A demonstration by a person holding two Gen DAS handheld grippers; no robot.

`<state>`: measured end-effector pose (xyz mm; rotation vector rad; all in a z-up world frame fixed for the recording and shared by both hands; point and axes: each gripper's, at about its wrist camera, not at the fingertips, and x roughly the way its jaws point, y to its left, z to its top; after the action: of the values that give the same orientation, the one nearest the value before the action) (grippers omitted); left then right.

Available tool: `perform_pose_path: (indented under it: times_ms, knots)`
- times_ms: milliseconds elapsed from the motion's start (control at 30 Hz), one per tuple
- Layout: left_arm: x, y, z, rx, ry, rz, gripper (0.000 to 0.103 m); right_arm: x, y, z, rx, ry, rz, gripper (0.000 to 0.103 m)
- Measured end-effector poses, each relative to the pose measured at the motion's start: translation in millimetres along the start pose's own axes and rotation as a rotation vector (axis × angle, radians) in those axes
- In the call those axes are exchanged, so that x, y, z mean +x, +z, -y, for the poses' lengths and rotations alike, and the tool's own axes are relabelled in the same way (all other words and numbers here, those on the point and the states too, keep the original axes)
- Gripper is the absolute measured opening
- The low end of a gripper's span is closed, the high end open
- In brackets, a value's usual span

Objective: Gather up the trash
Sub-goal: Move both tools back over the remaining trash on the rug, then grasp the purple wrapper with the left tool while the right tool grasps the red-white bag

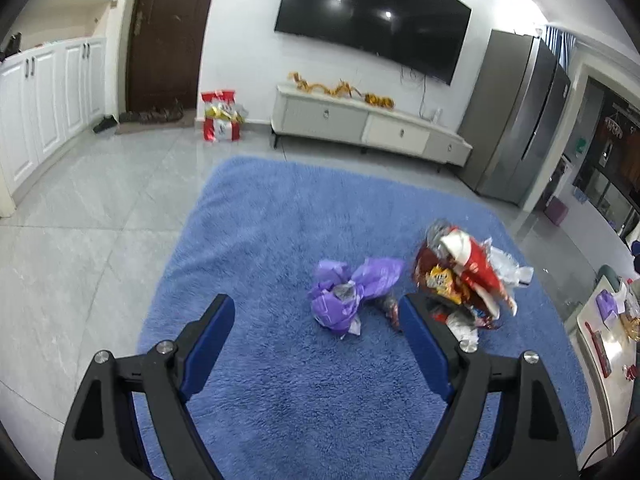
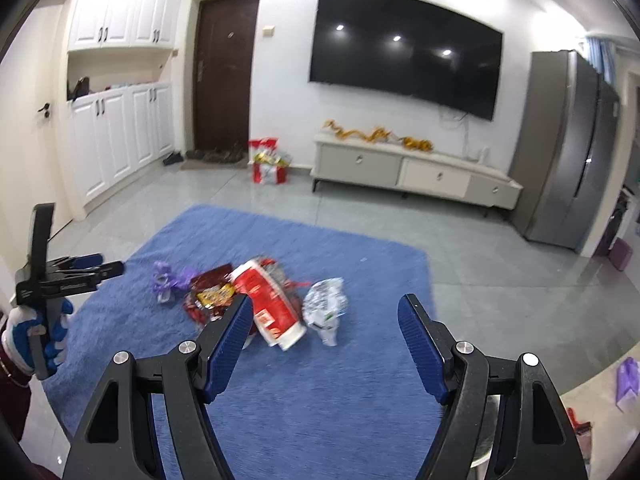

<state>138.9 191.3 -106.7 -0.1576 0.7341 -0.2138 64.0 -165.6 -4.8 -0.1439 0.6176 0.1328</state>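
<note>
Trash lies on a blue rug (image 1: pixel 280 220) (image 2: pixel 360 360). A crumpled purple wrapper (image 1: pixel 352 288) (image 2: pixel 168 276) lies to the left. A pile of red and yellow snack wrappers (image 1: pixel 464 272) (image 2: pixel 216 292) lies right of it. A red and white wrapper (image 2: pixel 272 304) and a crumpled silver wrapper (image 2: pixel 326 306) (image 1: pixel 512 270) lie beside the pile. My left gripper (image 1: pixel 316 314) is open and empty above the rug, just short of the purple wrapper. It also shows in the right wrist view (image 2: pixel 102 266). My right gripper (image 2: pixel 326 312) is open and empty, just short of the red and silver wrappers.
A white TV cabinet (image 2: pixel 416 172) stands against the far wall under a black TV (image 2: pixel 404 48). A red and white bag (image 2: pixel 268 162) sits on the tile floor by the brown door (image 2: pixel 224 72). A grey fridge (image 2: pixel 568 148) stands right. A light table (image 1: pixel 604 344) is at the right edge.
</note>
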Motion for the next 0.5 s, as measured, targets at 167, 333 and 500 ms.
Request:
perform_pose_path:
  times_ms: [167,333,500]
  knots:
    - [37.4,1.3,4.6,0.002,-0.043,-0.064,0.083,48.0,-1.5,-23.2,-0.061,0.063,-0.079,0.074]
    - [69.6,5.1,9.1,-0.009,-0.057,-0.111,0.080,99.2,-2.1,-54.1,-0.158,0.110,-0.146,0.074]
    - [88.9,3.2,11.3,-0.014,-0.070,-0.138,0.070,141.5,-2.8,-71.7,-0.229,0.123,-0.196,0.071]
